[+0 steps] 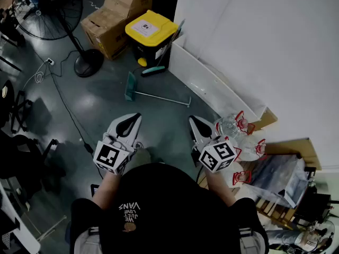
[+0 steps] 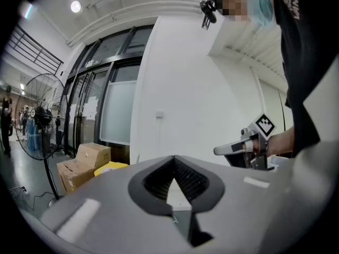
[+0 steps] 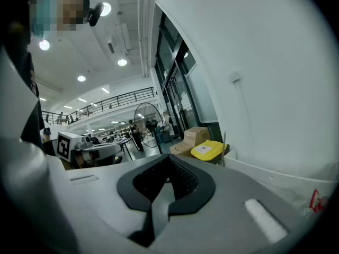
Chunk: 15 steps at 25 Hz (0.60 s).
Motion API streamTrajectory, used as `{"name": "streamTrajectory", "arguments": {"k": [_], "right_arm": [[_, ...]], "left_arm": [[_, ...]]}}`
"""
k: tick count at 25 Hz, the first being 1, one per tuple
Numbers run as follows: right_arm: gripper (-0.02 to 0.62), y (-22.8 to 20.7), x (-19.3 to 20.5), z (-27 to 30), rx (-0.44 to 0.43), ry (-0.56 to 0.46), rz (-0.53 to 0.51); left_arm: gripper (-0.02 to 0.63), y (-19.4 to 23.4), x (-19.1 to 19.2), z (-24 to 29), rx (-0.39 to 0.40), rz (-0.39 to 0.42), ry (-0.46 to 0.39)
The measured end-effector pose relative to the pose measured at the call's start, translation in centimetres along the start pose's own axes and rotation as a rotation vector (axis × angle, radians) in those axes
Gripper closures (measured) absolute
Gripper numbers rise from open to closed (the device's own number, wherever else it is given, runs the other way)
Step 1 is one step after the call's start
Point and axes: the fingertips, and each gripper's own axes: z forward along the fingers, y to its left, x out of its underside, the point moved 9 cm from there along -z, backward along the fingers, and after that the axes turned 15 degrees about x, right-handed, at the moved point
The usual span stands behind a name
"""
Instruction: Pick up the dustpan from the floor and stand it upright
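1. Dustpan (image 1: 130, 87): teal, lying flat on the grey floor (image 1: 106, 115), its long handle running off to the right. I see it ahead of both grippers, well apart from them and touched by neither.
2. My left gripper (image 1: 132, 118): held about level above the floor, fingers pressed together with nothing pinched.
3. My right gripper (image 1: 194, 121): alongside the left one and pointing the same way, fingers likewise pressed together and holding nothing.
4. Bin (image 1: 151, 29): dark body with a yellow lid, standing beyond the dustpan by the white wall (image 1: 265, 41).
5. Brush (image 1: 154, 70): teal, on the floor at the foot of the bin.
6. Cardboard boxes (image 1: 119, 12): stacked just left of the bin.
7. Standing fan (image 1: 46, 9): its round base is near the boxes.
8. Clear plastic bottles (image 1: 232, 125): just right of my right gripper.
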Motion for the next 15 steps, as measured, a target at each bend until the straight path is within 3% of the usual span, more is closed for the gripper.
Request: {"name": "streamTrajectory", "arguments": {"k": [7, 15], "right_arm": [[0.592, -0.2, 0.0, 4.9, 0.036, -0.020, 0.008], [0.589, -0.2, -0.3, 12.7, 0.227, -0.027, 0.066]], "left_arm": [[0.555, 5.4, 1.4, 2.8, 0.041, 0.013, -0.036], [0.554, 16.5, 2.3, 6.7, 0.178, 0.019, 0.011]]}}
